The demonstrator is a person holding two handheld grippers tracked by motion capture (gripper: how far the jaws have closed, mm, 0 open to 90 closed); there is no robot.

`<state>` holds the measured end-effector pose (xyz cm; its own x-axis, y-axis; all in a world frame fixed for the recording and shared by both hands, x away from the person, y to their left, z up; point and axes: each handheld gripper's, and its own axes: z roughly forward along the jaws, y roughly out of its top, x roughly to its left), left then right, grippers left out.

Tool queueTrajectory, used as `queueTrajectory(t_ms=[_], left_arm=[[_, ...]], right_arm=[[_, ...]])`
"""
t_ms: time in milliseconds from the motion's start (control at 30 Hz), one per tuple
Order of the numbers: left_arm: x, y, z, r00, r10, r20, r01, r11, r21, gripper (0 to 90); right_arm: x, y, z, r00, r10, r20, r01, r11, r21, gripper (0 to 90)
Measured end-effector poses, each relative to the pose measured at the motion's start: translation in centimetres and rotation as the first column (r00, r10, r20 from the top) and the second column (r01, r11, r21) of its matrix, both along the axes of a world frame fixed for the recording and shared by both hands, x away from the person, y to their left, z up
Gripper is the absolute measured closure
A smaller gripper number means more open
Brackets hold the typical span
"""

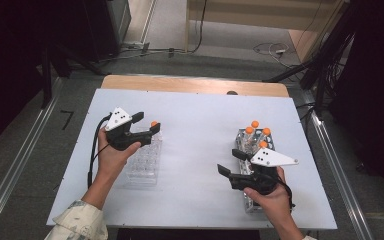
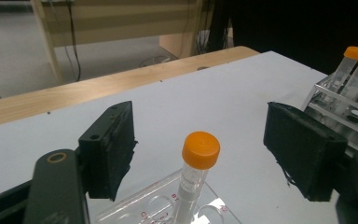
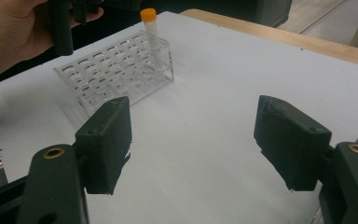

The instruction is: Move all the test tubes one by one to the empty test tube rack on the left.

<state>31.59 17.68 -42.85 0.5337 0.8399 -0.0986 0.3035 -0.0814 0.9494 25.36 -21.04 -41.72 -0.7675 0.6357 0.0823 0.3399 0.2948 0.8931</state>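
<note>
While my left forearm reaches in from the near edge of the white counter (image 1: pixel 195 125), my left hand (image 1: pixel 111 156) wraps the body of the left hand-held gripper (image 1: pixel 147 123) from below, its grey three-cornered plate on top and its jaws pointing away from me over the far end of the clear rack (image 1: pixel 144 160). Those jaws stand wide apart, and the orange-capped tube (image 2: pixel 196 175) stands upright between them, touched by neither pad. The tube sits in a hole at the far end of that rack; its cap is smooth and round, its body clear plastic with faint printed marks. The rack is a transparent block with rows of round holes, red lettering along its edge.

My right hand (image 1: pixel 270 197) holds the right hand-held gripper (image 1: pixel 228 162) level, jaws pointing left toward the middle of the counter. They are spread wide with bare counter between them. Just beside it stands a second clear rack (image 1: pixel 254 142) carrying four orange-capped tubes (image 1: pixel 257 134). The jaw pads are matte black, blocky and slightly frayed at their edges. The counter surface is flat and matte, with a wooden strip along its far edge.
</note>
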Motion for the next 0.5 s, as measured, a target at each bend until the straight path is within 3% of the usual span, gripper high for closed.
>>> queueTrajectory(t_ms=[200,500], left_arm=[[-0.5,0.5,0.2,0.9996,0.025,-0.01,-0.025,0.9996,-0.012,18.8],[-1.0,1.2,-0.3,0.9985,0.038,-0.039,-0.038,0.9992,-0.014,18.0]], right_arm=[[0.0,-0.5,0.0,0.9998,-0.017,0.0,0.017,0.9998,0.0,26.3],[-0.2,-1.5,0.1,0.9992,-0.039,0.009,0.039,0.9992,0.004,26.3]])
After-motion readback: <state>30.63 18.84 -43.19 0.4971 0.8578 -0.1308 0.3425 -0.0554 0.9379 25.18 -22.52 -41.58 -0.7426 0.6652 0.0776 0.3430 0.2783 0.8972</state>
